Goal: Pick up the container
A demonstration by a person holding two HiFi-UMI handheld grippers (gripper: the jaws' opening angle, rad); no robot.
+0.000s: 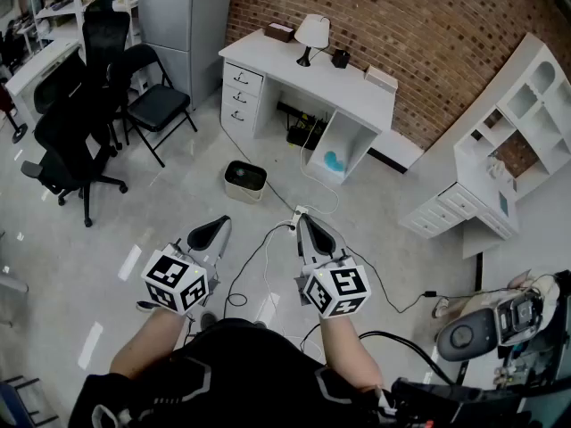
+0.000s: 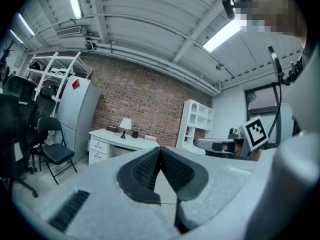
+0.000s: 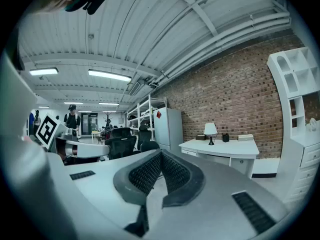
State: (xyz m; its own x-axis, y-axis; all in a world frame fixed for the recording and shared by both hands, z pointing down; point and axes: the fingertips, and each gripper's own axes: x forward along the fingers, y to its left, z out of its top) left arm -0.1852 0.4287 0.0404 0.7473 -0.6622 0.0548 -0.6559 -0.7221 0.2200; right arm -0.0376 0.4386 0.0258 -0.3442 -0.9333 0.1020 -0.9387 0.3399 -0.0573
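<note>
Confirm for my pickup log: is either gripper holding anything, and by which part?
Nothing is held. The left gripper and the right gripper both have their jaws shut together with nothing between them.

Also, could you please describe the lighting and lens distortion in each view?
Head view: even light, bright streaks of glare on the glossy floor. Left gripper view: strong fisheye bending, dark corners, ceiling lamp blown out. Right gripper view: same bending, brick wall sharp.

Shelf unit point(image 1: 528, 105) — cut off at right edge; distant person point(image 3: 72, 118) — tiny
</note>
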